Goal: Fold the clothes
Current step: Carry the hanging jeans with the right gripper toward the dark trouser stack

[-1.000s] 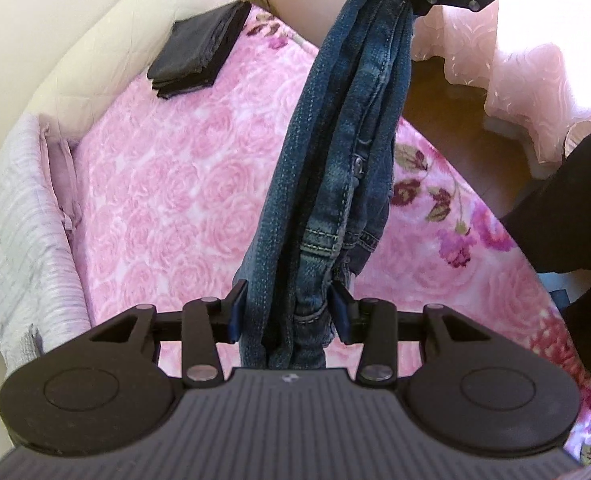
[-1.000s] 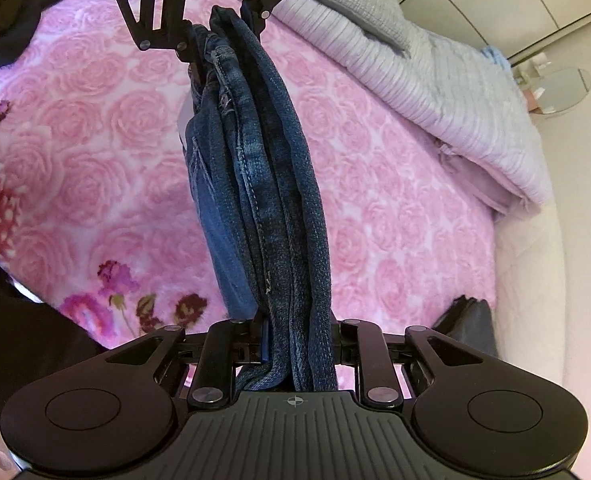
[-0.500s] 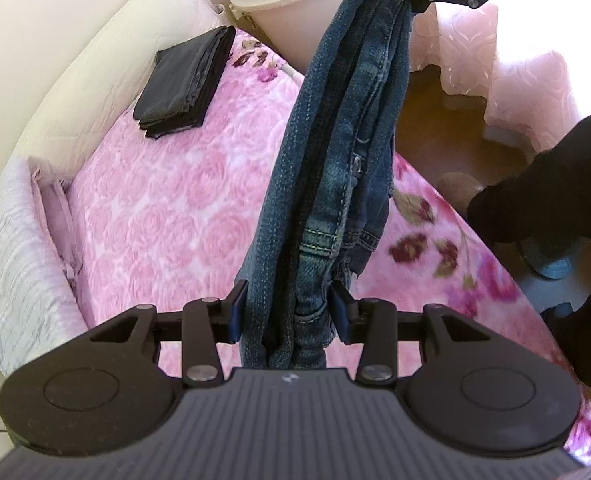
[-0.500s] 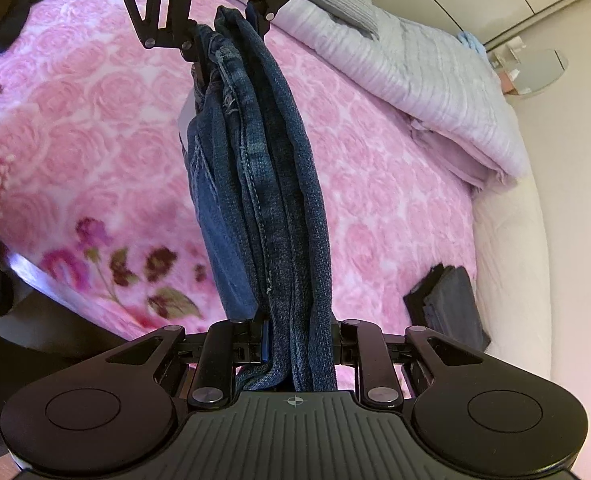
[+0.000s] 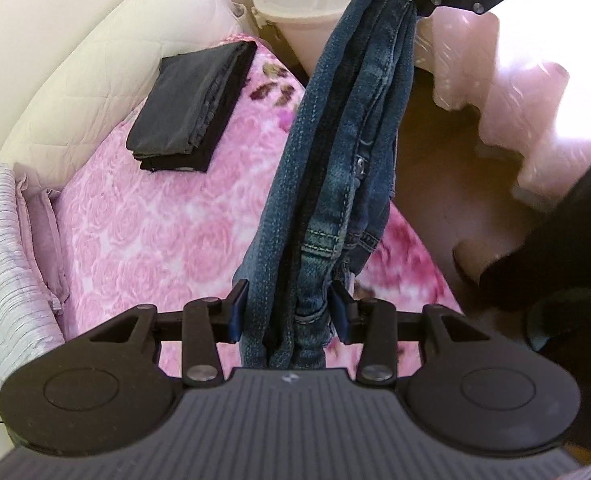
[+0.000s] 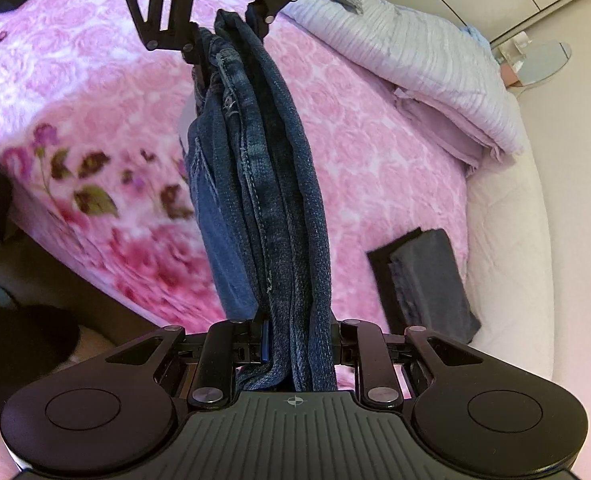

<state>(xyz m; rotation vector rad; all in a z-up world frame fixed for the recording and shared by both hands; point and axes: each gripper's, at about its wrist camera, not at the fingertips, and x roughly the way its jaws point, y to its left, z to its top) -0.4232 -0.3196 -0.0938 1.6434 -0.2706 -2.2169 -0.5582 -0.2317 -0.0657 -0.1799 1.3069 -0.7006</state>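
Left gripper [image 5: 289, 312]: clamped on one end of the jeans, fabric bunched thick between both fingers.
Right gripper [image 6: 301, 342]: pinched shut on the opposite end, several denim layers packed between the pads.
Jeans [image 5: 331, 160]: dark blue denim, folded lengthwise into a narrow band; stretched taut in the air between the two grippers, clear of the bedspread.
Long axis: straight from one gripper to the other, running away from each camera toward the opposing tool near the top of each view.
Hanging part: looser, lighter blue panel drooping below the band on one side, seen in the right wrist view.
Bedspread [image 5: 147, 240]: pink rose print, darker flowers along the near edge; directly beneath the jeans.
Folded dark garment [image 5: 193, 108]: flat stack on the bedspread beside the quilted white bed edge [image 5: 95, 72], well apart from the jeans.
Striped lilac bedding [image 6: 423, 56]: heaped at the far side of the bed.
Pale lidded bin [image 5: 303, 4]: on the floor past the bed corner.
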